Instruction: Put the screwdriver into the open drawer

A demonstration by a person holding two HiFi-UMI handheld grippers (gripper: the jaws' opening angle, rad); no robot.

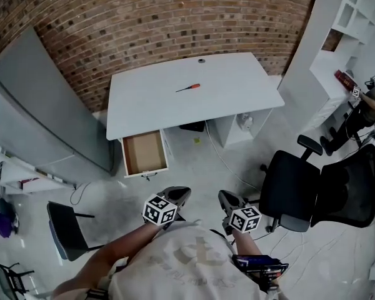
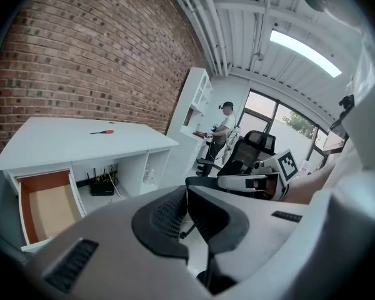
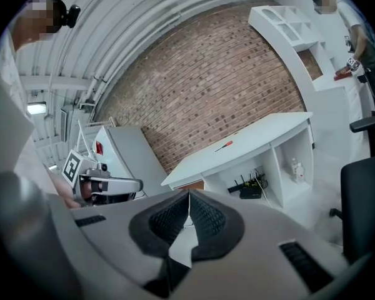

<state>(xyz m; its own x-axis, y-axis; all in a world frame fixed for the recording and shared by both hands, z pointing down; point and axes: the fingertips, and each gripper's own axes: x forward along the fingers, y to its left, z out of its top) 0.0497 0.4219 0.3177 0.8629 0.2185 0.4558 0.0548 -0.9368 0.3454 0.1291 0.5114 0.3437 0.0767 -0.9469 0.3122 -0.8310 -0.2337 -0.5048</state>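
In the head view the screwdriver [image 1: 188, 88] lies on the desk [image 1: 237, 80], well apart from both grippers and straight ahead of them. Its long axis runs across the desk, with the red handle to the right. The open drawer [image 1: 144, 153] juts out under the desk's left end. The left gripper [image 1: 181, 192] and the right gripper [image 1: 224, 195] are held low, near the person's body; the left looks slightly more in line with the tool. The left gripper view shows its jaws together on nothing, with the screwdriver [image 2: 102, 132] far up-left and the drawer [image 2: 47, 208] below it. The right gripper view shows its jaws also closed and empty, the screwdriver [image 3: 224, 146] ahead and up-right, handle nearer.
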